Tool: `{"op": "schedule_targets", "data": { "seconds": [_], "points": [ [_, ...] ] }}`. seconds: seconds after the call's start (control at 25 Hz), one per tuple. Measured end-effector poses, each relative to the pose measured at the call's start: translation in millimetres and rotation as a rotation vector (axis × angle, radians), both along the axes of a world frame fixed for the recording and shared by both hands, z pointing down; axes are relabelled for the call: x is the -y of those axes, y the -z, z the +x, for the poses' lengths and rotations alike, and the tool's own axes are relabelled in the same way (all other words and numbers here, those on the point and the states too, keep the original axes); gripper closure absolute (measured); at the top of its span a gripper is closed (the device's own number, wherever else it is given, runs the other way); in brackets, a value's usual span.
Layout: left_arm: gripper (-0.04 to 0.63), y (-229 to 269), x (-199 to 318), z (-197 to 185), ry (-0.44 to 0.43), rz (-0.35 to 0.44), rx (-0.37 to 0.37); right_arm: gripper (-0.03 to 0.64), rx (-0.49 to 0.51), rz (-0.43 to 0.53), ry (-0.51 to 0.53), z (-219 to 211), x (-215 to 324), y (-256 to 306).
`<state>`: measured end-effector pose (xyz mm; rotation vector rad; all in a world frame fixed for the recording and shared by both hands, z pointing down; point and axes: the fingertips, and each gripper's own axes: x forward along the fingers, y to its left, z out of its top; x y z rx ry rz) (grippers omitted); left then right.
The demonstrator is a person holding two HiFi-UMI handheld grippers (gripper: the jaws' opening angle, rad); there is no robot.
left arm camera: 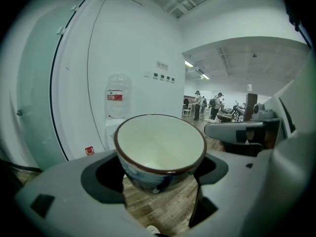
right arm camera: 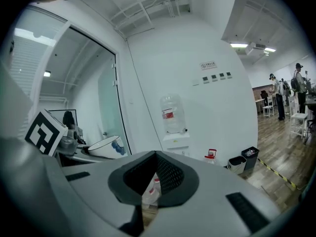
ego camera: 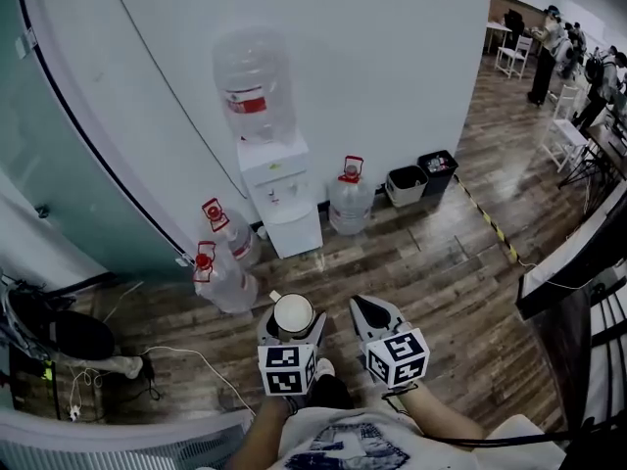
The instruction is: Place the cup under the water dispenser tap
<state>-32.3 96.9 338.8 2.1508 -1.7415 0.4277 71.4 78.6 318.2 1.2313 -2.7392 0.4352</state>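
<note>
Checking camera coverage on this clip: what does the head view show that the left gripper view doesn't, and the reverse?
Head view only: the marker cubes on both grippers, two bins by the wall, a spare bottle beside them, and cables on the floor.

Left gripper view only: the left gripper with its jaws closed on the sides of the cup, and the blue pattern on the cup's outer wall.

Both: the empty cup with its white inside, the water dispenser ahead with its bottle on top, and people far off.
</note>
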Motion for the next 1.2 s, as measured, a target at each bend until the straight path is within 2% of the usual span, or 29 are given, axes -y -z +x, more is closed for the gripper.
{"op": "schedule_targets", "data": {
  "seconds": [0.56, 0.8, 1.2],
  "points": [
    [0.163, -9, 139, -106, -0.014, -0.036, -0.005, 0.595, -0.015, -0.024, -0.021, -95, 148, -3],
    [0.163, -15, 174, -120, -0.027, -0.042, -0.014, 0.595, -0.027, -0.046, -0.049, -102, 179, -11],
    [0.163, -42, 243, -120, -0.05, -0.082, -0.008, 0.595, -0.041, -0.092, -0.052, -103, 247, -42]
  ]
}}
